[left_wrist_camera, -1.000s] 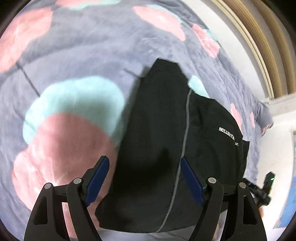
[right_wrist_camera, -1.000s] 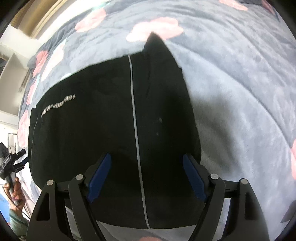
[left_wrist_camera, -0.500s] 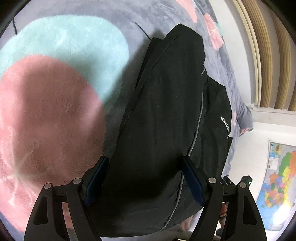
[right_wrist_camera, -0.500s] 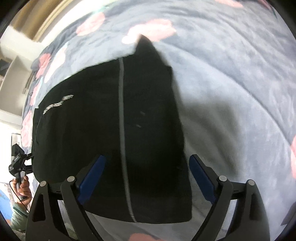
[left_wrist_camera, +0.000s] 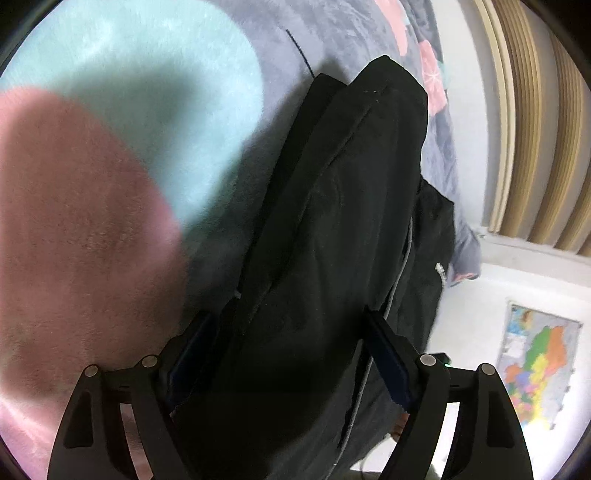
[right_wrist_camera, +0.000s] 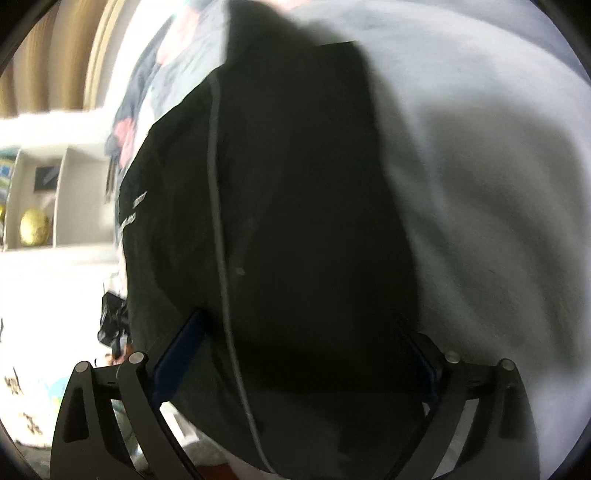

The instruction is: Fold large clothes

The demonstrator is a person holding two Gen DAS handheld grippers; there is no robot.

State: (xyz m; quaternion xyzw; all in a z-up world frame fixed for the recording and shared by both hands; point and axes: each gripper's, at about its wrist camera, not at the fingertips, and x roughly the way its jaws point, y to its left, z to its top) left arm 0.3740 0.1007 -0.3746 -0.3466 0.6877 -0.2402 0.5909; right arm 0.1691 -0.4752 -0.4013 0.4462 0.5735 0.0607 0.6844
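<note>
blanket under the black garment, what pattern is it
Grey blanket with large pink and light-teal blotches, clearest in the left wrist view beside the black garment.

A grey blanket (left_wrist_camera: 332, 26) with a pink (left_wrist_camera: 81, 229) and teal patch (left_wrist_camera: 155, 74) fills the left of the left view. At right hang beige curtains (left_wrist_camera: 535, 129); a map (left_wrist_camera: 535, 369) sits lower right. A gold ball (right_wrist_camera: 35, 227) rests on a shelf (right_wrist_camera: 59, 206) at left of the right view.
</note>
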